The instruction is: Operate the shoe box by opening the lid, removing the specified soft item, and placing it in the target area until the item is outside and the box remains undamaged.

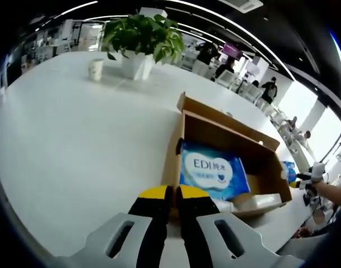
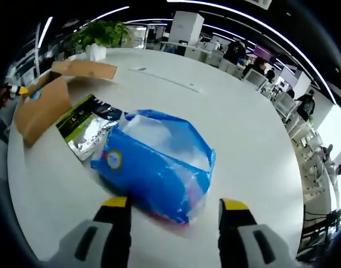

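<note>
The white bench (image 1: 75,139) carries the open shoe box (image 1: 215,134), a blue tissue pack (image 1: 212,173) lying inside. A potted plant (image 1: 139,39) and paper cup (image 1: 96,68) stand well behind. The right gripper view adds a blue plastic bag (image 2: 159,162) and a green-silver pouch (image 2: 89,131) beside the box. Left hand-held gripper (image 1: 173,192): jaws closed, empty. Right hand-held gripper (image 2: 173,204): jaws wide apart, empty.

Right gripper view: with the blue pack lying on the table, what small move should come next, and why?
Probably draw the right gripper back from the blue pack: its jaws are open, and the pack lies on the white table, apart from the cardboard box.
</note>
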`<action>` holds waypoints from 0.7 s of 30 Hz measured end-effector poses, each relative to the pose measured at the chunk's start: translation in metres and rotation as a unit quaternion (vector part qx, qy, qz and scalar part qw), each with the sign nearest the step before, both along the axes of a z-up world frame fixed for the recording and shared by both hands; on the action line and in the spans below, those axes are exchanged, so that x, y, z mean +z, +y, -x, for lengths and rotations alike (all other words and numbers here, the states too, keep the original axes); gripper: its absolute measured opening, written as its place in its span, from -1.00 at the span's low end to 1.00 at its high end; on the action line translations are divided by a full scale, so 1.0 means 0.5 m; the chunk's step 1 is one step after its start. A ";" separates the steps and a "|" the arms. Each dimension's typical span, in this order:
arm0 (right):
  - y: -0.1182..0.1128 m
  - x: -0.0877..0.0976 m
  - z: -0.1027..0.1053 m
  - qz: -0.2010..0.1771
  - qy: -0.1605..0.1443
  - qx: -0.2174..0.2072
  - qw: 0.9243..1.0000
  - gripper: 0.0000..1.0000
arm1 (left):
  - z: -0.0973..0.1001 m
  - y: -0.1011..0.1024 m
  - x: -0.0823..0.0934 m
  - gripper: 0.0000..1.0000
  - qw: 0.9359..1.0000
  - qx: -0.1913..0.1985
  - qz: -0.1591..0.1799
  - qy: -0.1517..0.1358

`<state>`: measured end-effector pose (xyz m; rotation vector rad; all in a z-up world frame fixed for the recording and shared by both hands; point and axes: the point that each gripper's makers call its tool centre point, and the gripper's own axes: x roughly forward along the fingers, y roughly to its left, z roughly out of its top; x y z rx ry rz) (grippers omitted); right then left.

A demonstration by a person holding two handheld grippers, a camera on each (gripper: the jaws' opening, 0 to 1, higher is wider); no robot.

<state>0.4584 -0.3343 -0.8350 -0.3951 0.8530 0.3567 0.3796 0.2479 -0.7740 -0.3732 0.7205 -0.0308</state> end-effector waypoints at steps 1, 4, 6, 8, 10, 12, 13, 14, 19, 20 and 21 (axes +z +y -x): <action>0.000 0.000 0.001 0.001 0.000 0.001 1.000 0.25 | 0.000 0.000 0.000 -0.92 1.000 0.000 0.000 0.000; 0.005 0.002 0.007 -0.003 -0.001 0.001 1.000 0.25 | 0.000 0.001 0.000 -0.92 1.000 0.000 0.000 0.000; 0.011 0.009 0.011 -0.004 -0.006 0.005 1.000 0.26 | 0.000 0.001 0.000 -0.92 1.000 0.000 0.001 0.000; 0.016 0.014 0.016 -0.004 -0.009 0.011 1.000 0.27 | -0.001 0.001 0.000 -0.92 1.000 0.000 0.001 0.000; 0.020 0.019 0.019 -0.006 -0.013 0.015 1.000 0.27 | -0.001 0.001 0.000 -0.93 1.000 0.000 -0.001 0.000; 0.021 0.025 0.022 -0.006 -0.015 0.015 1.000 0.28 | -0.001 0.001 0.000 -0.93 1.000 0.000 -0.001 0.000; 0.023 0.028 0.023 -0.008 -0.017 0.015 1.000 0.28 | -0.001 0.001 0.000 -0.93 1.000 0.000 -0.001 0.000; 0.025 0.033 0.026 -0.008 -0.019 0.016 1.000 0.28 | -0.001 0.001 0.000 -0.93 1.000 0.000 -0.001 -0.001; 0.024 0.055 0.036 0.007 -0.034 0.016 0.999 0.25 | -0.001 0.001 0.000 -0.93 1.000 0.000 -0.002 -0.001; 0.023 0.060 0.038 0.003 -0.034 0.013 0.999 0.26 | -0.001 0.001 0.000 -0.93 1.000 0.000 -0.002 -0.001; 0.024 0.063 0.039 -0.002 -0.036 0.011 0.999 0.27 | -0.001 0.001 0.000 -0.93 1.000 0.000 -0.002 -0.001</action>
